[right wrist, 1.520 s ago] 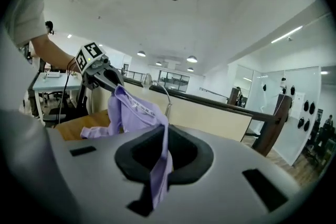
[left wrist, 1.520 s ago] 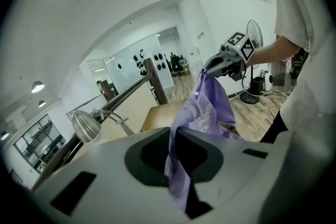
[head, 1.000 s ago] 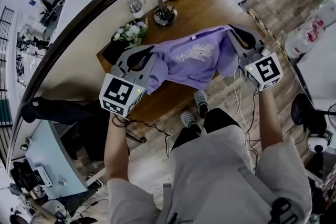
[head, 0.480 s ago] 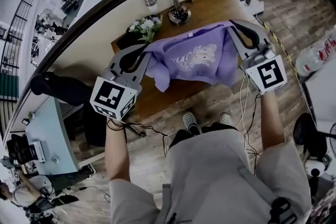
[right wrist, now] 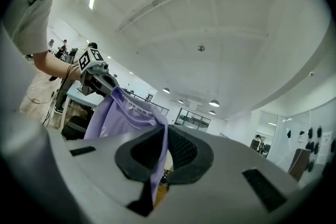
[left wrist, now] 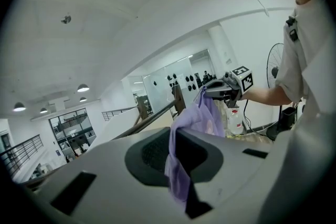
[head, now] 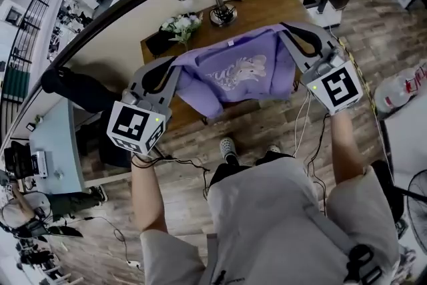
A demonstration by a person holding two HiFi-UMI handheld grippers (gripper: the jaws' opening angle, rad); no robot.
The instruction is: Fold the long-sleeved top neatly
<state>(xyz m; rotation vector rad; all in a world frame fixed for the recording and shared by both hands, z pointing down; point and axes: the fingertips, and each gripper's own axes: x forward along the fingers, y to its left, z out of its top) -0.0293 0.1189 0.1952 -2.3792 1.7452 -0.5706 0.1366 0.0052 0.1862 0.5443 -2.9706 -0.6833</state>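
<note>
Left gripper (head: 177, 63) and right gripper (head: 284, 29) each clamped shut on a shoulder of the purple long-sleeved top (head: 233, 73). It hung stretched between the jaws above the table (head: 267, 0), likely to spread flat for folding.

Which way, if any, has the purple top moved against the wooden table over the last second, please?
Yes: the purple top has risen toward the camera and now covers more of the wooden table.
</note>
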